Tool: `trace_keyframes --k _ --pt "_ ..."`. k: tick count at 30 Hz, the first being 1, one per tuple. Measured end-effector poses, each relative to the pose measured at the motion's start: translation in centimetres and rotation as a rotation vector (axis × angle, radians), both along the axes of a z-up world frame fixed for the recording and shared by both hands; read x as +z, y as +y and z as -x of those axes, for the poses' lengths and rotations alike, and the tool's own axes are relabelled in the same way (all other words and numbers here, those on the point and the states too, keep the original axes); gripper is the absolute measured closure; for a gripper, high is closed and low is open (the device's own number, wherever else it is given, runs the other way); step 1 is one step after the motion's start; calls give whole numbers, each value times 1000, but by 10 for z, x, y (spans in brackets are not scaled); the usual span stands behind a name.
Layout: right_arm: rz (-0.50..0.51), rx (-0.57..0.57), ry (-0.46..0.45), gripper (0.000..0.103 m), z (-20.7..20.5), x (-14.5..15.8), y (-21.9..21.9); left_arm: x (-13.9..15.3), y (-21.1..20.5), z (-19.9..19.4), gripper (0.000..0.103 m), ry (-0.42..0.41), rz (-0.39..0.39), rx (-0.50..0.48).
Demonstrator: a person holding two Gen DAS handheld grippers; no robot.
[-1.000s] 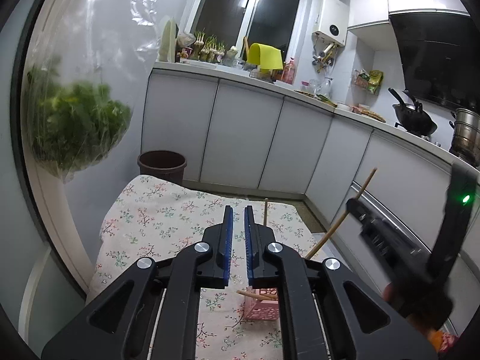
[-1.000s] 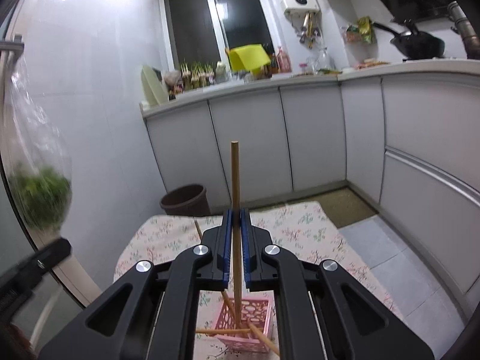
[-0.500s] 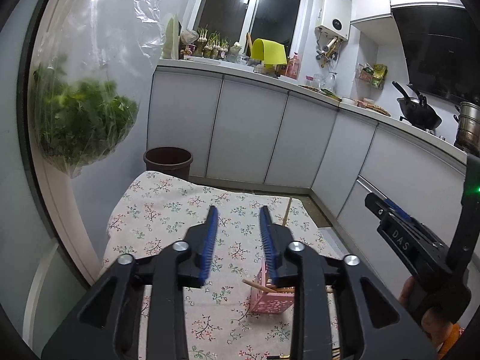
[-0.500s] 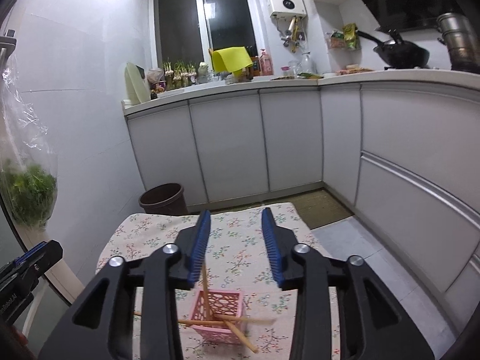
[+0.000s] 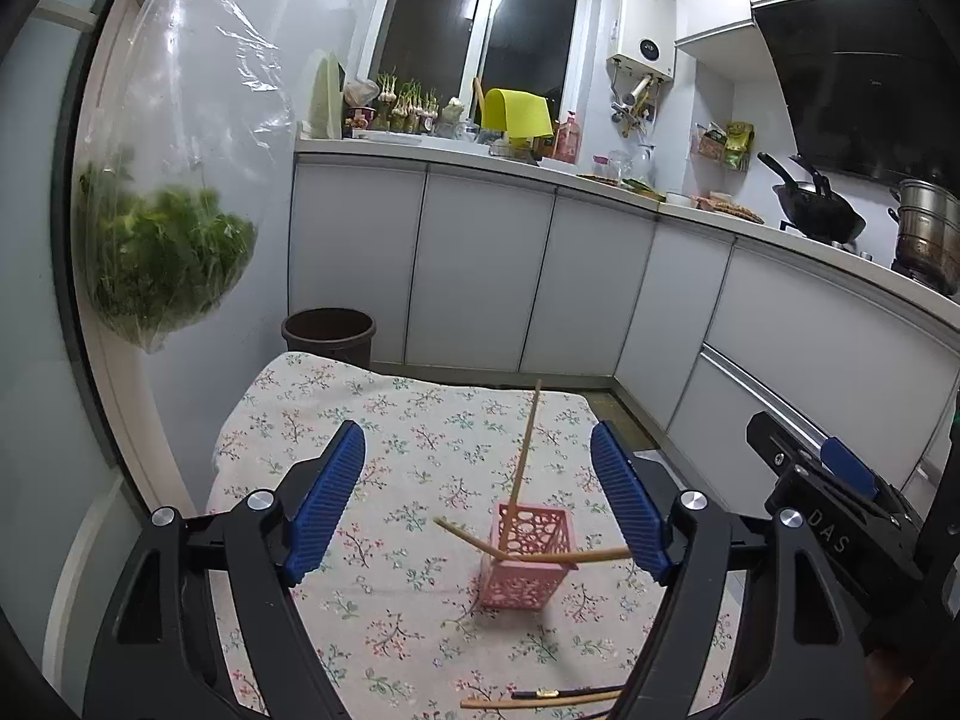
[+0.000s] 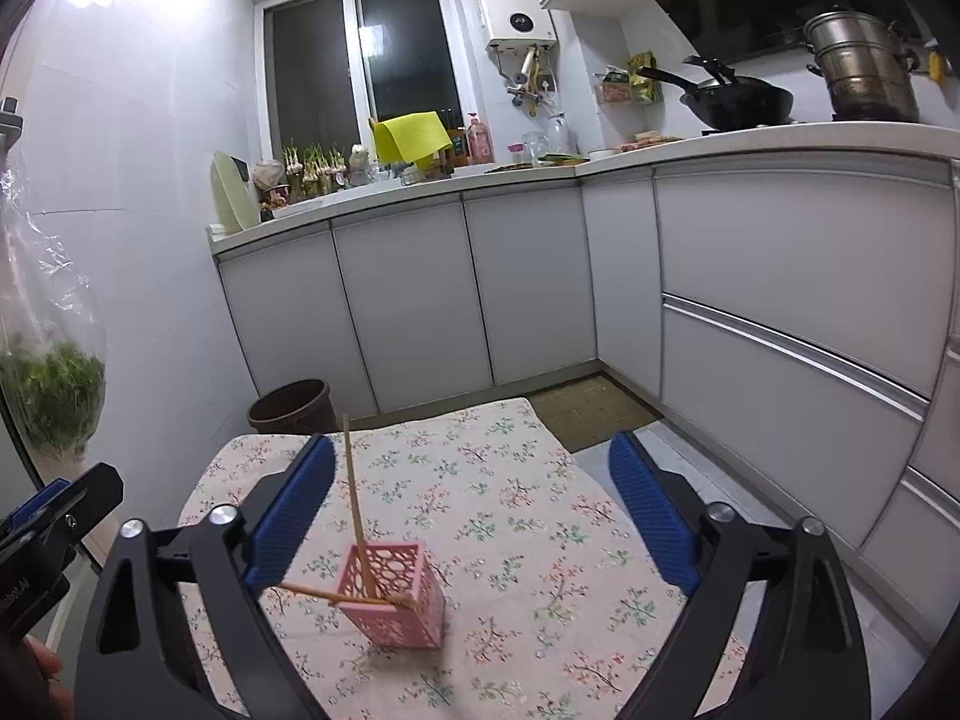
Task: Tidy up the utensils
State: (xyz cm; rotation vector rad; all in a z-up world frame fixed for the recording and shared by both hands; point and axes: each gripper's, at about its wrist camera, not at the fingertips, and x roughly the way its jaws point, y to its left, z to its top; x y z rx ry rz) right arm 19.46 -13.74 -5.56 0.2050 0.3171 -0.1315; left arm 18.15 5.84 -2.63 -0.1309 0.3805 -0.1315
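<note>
A pink lattice utensil holder (image 5: 527, 558) stands on the floral tablecloth (image 5: 384, 420); it also shows in the right wrist view (image 6: 391, 594). One wooden chopstick (image 5: 523, 447) stands tilted in it, and others (image 5: 558, 557) lie across its rim. More chopsticks (image 5: 540, 697) lie on the cloth near the front edge. My left gripper (image 5: 480, 498) is open and empty, above and short of the holder. My right gripper (image 6: 474, 510) is open and empty, also above the holder. The right gripper's body (image 5: 828, 516) shows at the right of the left wrist view.
A brown bin (image 5: 329, 333) stands on the floor beyond the table. A plastic bag of greens (image 5: 162, 258) hangs at the left. White cabinets (image 6: 480, 282) and a counter with a wok (image 6: 738, 99) and a steel pot (image 6: 864, 69) run along the back and right.
Both grippers have opened wide. The right gripper let go of the upright chopstick, which now stands in the pink holder. Both grippers have drawn back from the holder.
</note>
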Motion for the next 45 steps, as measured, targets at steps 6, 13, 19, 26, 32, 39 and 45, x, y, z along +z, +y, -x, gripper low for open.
trace_keyframes --k 6,13,19,26,32,39,45 --pt "18 -62 9 7 28 -4 -20 -4 -12 19 7 -15 -29 -5" --pt "-52 -164 137 7 83 -41 -81 -37 -36 22 7 143 -155 -133" --pt "-44 -236 302 7 120 -88 -114 -93 -93 27 7 379 -452 -408" --pt "-260 -389 309 7 158 -102 -162 -122 -165 39 7 477 -647 -677" --pt "-571 -460 369 7 167 -131 -213 -155 -248 24 13 570 -915 -878" --pt "-570 -405 408 7 157 -138 -211 -199 -288 -22 42 748 -1064 -913" --pt "-608 -375 448 7 150 -145 -214 -224 -290 -49 64 861 -1130 -910"
